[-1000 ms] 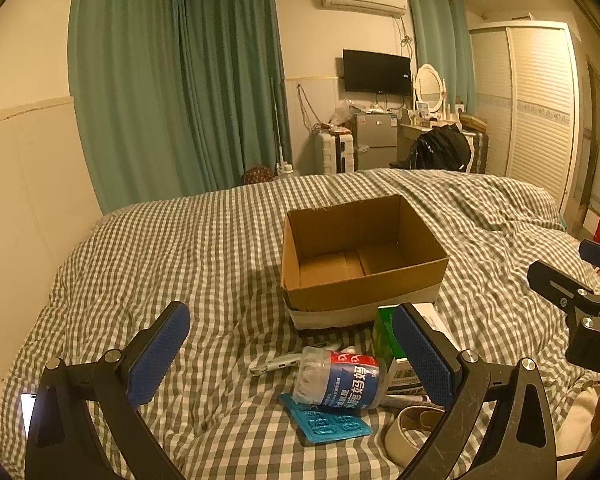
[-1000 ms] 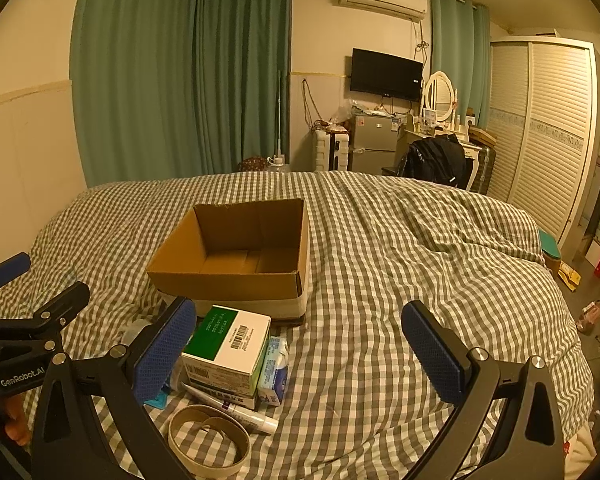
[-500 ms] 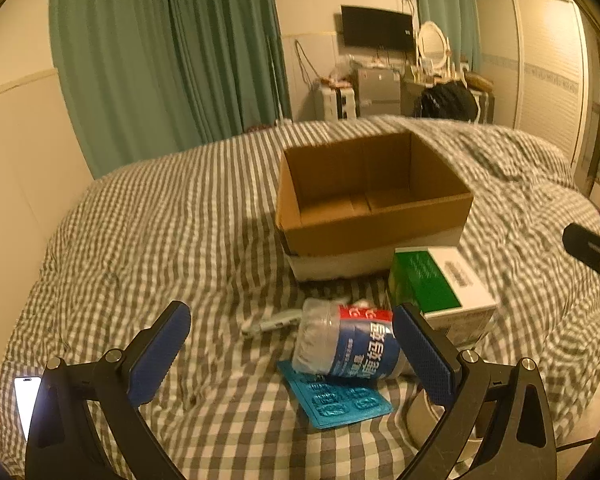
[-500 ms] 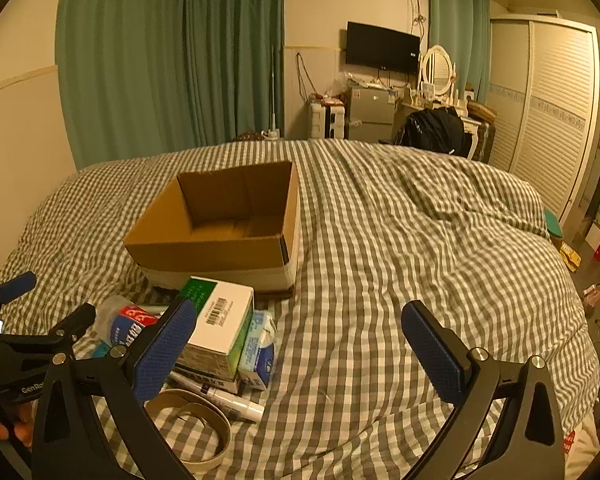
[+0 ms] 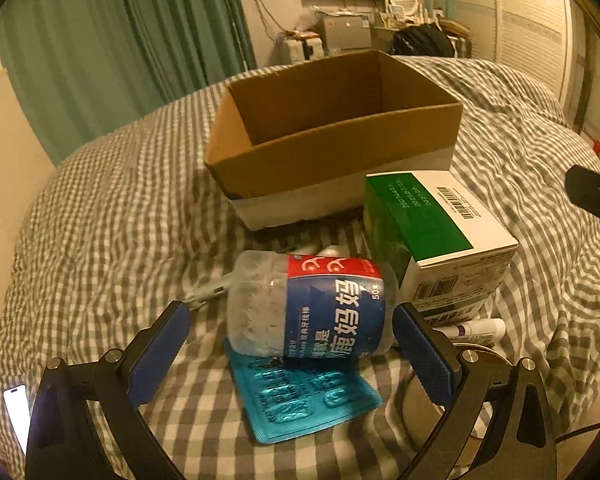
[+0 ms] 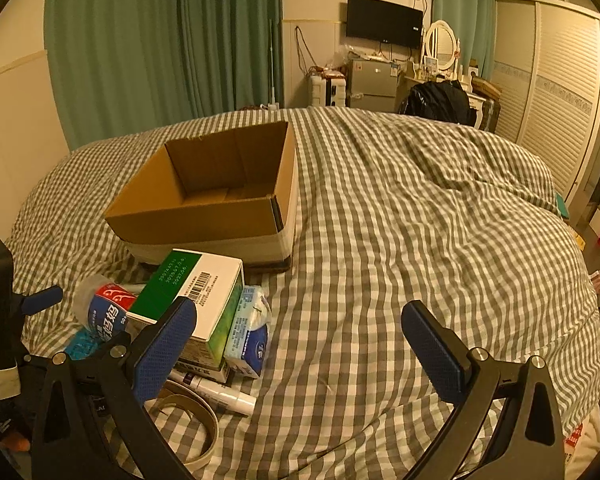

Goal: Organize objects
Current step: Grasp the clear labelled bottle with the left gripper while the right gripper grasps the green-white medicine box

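The bottle [image 5: 306,306] lies crosswise between the left gripper [image 5: 290,330]'s wide-open jaws — the right gripper [image 6: 298,338], also open, hangs farther off.

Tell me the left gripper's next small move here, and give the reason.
Probably ease the left gripper a little further forward, then close. Its blue pads are open on either side of the clear plastic jar with the blue and red label, which lies on its side on a teal blister pack, not yet gripped. The open brown cardboard box just behind looks empty, ready to receive it.
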